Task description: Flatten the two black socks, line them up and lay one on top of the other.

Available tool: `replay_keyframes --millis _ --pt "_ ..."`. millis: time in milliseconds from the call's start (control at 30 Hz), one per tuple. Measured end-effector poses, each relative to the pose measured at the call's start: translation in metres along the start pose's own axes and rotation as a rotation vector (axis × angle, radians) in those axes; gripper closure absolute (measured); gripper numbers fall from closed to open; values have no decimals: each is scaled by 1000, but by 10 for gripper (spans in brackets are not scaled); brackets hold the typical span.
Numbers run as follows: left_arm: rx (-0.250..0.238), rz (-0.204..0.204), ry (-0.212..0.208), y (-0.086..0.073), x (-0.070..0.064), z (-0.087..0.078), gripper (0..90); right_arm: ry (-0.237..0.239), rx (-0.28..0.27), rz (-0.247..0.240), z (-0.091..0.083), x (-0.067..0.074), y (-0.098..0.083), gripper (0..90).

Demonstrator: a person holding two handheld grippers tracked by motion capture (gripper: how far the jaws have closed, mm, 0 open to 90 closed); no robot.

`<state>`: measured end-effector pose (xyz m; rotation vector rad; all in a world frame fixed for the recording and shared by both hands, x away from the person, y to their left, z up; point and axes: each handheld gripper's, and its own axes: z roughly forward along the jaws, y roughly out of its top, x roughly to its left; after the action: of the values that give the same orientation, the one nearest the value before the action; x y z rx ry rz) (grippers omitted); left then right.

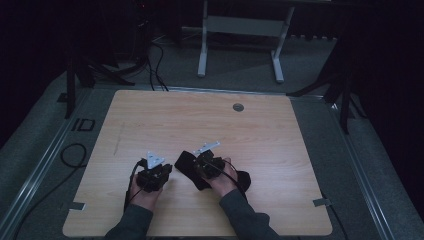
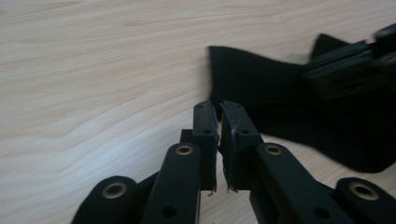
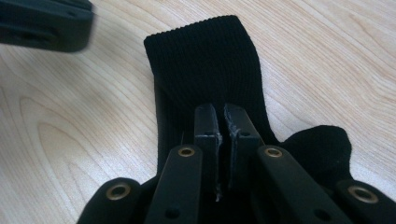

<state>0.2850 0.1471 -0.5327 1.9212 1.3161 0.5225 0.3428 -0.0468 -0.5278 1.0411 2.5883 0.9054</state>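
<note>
Dim room, dark floor, and one pale wooden tabletop in front of me with a single black sock lying near my edge, just right of centre. Two grippers, one per hand. My right gripper sits on the sock with its fingers pinched together; whether they actually have fabric, I can't tell. My left gripper is just left of the sock, fingers closed on nothing, bare wood under them. Its view catches the sock's edge and my other gripper beyond. From above the sock is just a dark shape; my right gripper's view shows its ribbed cuff pointing away from me.
</note>
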Motion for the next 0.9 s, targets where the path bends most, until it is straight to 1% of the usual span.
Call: replay_keyframes --millis 33,67,100,133,167,200,233,267,300,333,367,400,433,600,633,667,700,733,767,800,833,867,900 --pt "-1 7 -6 4 -2 6 880 1 0 0 0 0 0 850" --pt "-1 7 -6 4 -2 6 887 1 0 0 0 0 0 850" --pt "2 0 -12 8 -4 12 892 5 -1 -1 0 0 -1 849" --pt "2 0 -12 8 -4 12 895 5 -1 -1 0 0 -1 849" --pt "6 4 -18 11 -5 16 896 11 1 -1 1 0 -1 850" --pt "6 4 -18 11 -5 16 897 11 1 -1 1 0 -1 850" --pt "10 6 -15 14 -7 22 897 13 2 -1 2 0 -2 849" --pt "10 6 -15 14 -7 22 897 13 2 -1 2 0 -2 849" --pt "24 -4 -14 16 -6 29 898 13 5 -4 2 1 -2 849" --pt "24 -4 -14 16 -6 29 898 13 5 -4 2 1 -2 849" --pt "37 -29 -10 15 -4 37 898 16 5 -5 3 1 -2 850" --pt "37 -29 -10 15 -4 37 899 16 5 -5 3 1 -2 850" --pt "54 -38 -17 15 -2 43 899 19 7 -11 4 2 -2 849" --pt "66 -33 -13 15 -1 48 900 26 16 -22 5 3 -2 849" --pt "76 -35 -14 15 -2 49 900 37 16 -26 5 3 -2 836" --pt "76 -35 -14 15 -2 49 900 37 16 -26 5 3 -2 836" --pt "80 -32 -11 15 -3 50 900 57 1 -24 1 2 -2 807" --pt "80 -32 -11 15 -3 50 900 57 1 -24 1 2 -2 807" --pt "83 -20 -6 15 -4 50 900 66 -28 -21 -8 0 -2 782" --pt "83 -20 -6 15 -4 50 900 66 -28 -21 -8 0 -2 782" --pt "86 -13 -3 14 -6 50 900 61 -59 -21 -21 -3 0 769" --pt "86 -13 -3 14 -6 50 900 61 -59 -21 -21 -3 0 769" --pt "91 -11 -3 14 -6 50 900 54 -82 -14 -34 -7 0 760"
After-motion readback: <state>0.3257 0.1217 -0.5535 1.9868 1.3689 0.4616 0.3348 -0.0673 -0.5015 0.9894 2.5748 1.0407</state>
